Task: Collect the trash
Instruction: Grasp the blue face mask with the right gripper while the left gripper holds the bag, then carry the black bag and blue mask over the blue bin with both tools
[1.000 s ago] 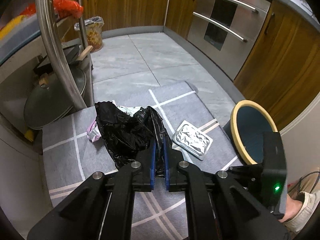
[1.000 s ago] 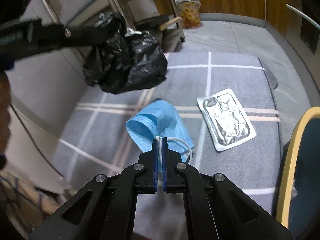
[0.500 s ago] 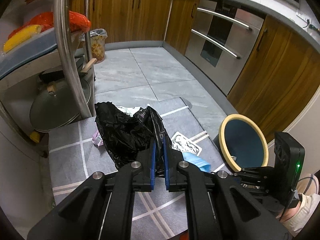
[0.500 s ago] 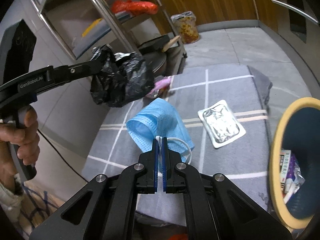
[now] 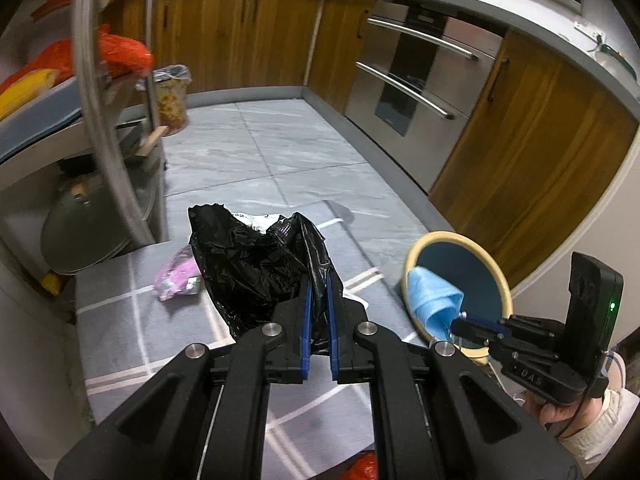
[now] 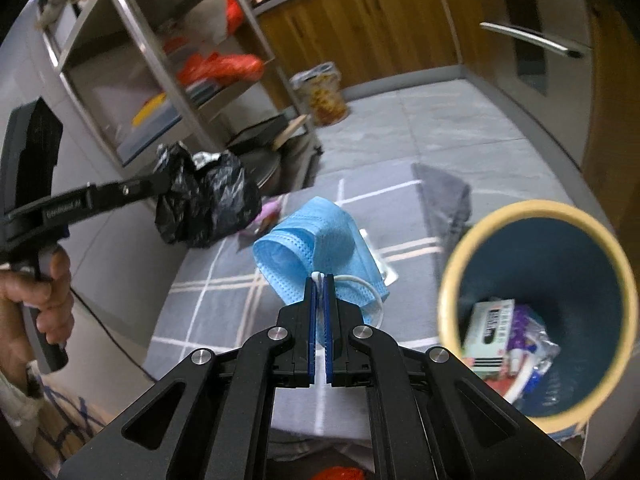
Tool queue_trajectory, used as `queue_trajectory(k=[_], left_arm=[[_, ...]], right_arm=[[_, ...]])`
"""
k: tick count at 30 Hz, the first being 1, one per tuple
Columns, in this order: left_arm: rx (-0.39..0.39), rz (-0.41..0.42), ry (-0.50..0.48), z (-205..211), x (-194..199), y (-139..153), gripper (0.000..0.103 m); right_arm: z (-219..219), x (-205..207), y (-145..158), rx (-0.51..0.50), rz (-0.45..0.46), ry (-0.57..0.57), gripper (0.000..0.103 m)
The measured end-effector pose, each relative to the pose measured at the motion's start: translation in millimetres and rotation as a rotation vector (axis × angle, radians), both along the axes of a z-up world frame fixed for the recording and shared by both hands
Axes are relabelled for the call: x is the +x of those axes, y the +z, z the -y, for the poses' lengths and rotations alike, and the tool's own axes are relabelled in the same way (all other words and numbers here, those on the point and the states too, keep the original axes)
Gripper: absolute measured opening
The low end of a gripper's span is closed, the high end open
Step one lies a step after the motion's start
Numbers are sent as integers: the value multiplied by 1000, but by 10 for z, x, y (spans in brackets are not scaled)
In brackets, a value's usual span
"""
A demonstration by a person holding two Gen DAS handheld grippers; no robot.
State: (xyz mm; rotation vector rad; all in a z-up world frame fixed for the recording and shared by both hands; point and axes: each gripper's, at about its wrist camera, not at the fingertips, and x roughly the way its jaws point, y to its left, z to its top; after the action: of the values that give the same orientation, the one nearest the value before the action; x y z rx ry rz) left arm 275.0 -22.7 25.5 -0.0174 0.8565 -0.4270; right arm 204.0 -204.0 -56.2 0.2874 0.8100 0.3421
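Right gripper (image 6: pixel 319 280) is closed down to a sliver on the blue face mask (image 6: pixel 316 240), pinching it at the white ear loop and the pleated edge. Mask hangs in the air, left of the bin (image 6: pixel 536 308) mouth in the right wrist view; in the left wrist view it sits in front of the bin's near rim. It's light, floppy, non-woven fabric: it will swing and fold, nothing to break. The loop is a thin hold, so a pinch that takes in the fabric edge seems the safer spot.

Left gripper (image 5: pixel 317 300) is likewise nearly closed, clamped on a fold of the black plastic bag (image 5: pixel 256 264), which is held up off the grey checked mat (image 5: pixel 120 320). Bag film is thin, crinkly and slick; bunched material between the pads grips better than a single layer. Something pale shows at its open top.

Left on the mat: a pink wrapper (image 5: pixel 178 274) beside the bag, and a foil blister pack (image 6: pixel 382 264), mostly hidden behind the mask.
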Motion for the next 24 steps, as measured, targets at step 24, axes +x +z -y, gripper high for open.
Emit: queue_trajectory(k=[24], left_arm=[[-6,-56,-284,1876,-68,-179,6]], right_arm=[[1347,-341,-292,-25,-51,-289,5]])
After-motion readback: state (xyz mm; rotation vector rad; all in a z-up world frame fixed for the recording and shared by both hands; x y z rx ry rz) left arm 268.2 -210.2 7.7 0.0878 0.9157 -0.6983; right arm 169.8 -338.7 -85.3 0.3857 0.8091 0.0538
